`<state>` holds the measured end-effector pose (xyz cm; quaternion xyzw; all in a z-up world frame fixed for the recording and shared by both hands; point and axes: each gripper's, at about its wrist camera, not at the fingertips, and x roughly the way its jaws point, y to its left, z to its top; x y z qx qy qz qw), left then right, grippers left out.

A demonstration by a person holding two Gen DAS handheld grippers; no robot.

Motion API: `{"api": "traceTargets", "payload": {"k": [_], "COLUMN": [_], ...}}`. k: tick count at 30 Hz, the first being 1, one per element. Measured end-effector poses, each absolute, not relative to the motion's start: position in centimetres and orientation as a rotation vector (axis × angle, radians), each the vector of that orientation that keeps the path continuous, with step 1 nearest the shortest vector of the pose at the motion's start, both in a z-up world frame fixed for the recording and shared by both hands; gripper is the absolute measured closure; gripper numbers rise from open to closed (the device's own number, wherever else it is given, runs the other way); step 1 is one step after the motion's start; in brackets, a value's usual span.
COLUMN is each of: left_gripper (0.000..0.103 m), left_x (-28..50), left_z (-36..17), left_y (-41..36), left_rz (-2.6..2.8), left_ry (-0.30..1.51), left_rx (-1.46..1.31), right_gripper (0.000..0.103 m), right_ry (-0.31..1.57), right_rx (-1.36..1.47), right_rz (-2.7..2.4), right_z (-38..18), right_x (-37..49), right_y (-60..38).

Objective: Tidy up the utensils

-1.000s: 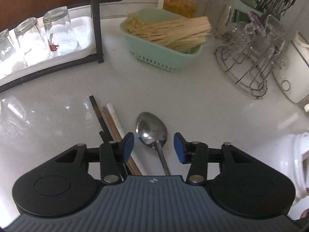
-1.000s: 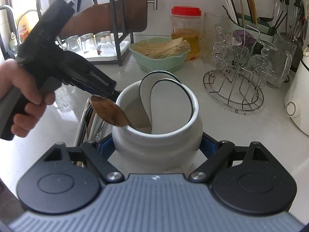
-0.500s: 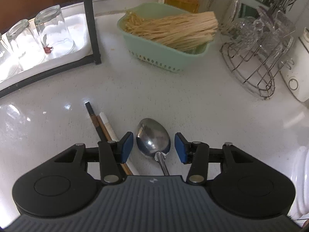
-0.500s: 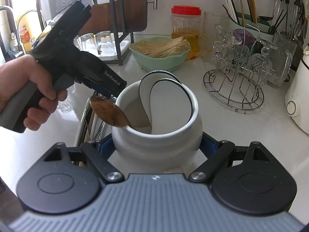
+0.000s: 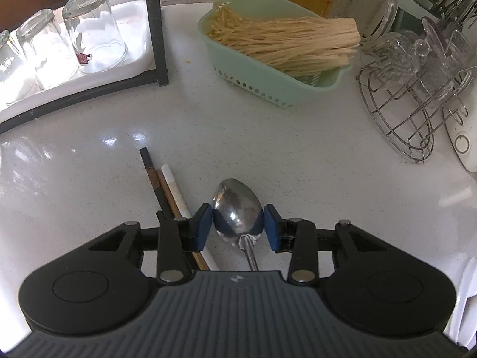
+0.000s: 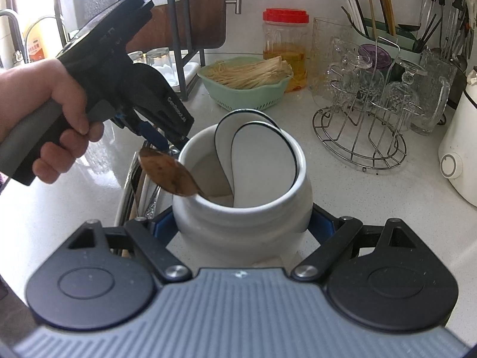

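Note:
A metal spoon lies on the white counter beside dark, brown and white chopsticks. My left gripper points steeply down over it. Its jaws have just been closing, and the blue pads touch both edges of the spoon's bowl. In the right wrist view a hand holds that left gripper just left of the white ceramic jar. My right gripper is shut on the jar's belly. Two dark-rimmed white spoons and a brownish metal spoon stand in the jar.
A green basket of dry noodles sits behind, a wire rack of glasses to the right. Upturned glasses stand on a tray behind a black post. A white appliance is far right, a red-lidded jar at the back.
The left gripper slid forward along the spoon, so the bowl now sits between its pads, and the jaws narrowed onto it. The right gripper and jar stayed still.

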<state>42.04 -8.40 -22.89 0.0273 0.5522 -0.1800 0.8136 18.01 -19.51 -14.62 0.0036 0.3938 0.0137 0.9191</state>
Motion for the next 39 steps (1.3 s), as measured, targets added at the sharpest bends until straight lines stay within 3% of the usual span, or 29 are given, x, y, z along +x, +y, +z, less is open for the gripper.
{"api": "traceTargets", "payload": {"k": [13,39], "left_gripper": [0.060,0.061], "left_x": [41.1,34.1], "left_z": [-21.8,-14.5], "left_y": [-7.3,-5.2], "left_rz": [-0.418,-0.460], "left_ry": [1.146,0.994], "left_rx": [0.000,-0.072], "right_gripper": [0.012,0.012], "right_ry": [0.817,0.808], "right_rx": [0.010,0.016], "right_rz": [0.013,-0.009], "right_z": [-14.7,-14.7], "right_x": [18.2,18.0], "right_y": [-19.4,-19.2]}}
